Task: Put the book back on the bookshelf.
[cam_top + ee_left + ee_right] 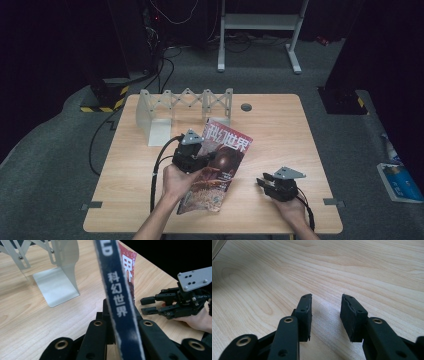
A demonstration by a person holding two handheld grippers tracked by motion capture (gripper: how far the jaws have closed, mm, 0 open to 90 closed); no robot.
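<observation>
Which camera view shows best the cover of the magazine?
The high view: the magazine shows its whole red cover there, held at its left edge by the left gripper. The left gripper view gives the blue spine edge-on between that gripper's jaws and a strip of cover. The right gripper view faces bare table.

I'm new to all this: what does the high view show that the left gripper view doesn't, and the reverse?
High view alone: the magazine's red cover and the floor around the table. Left gripper view alone: the magazine's blue spine close up, clamped in the left claw. Both: the metal bookend rack, the wooden tabletop and the open right claw.
</observation>
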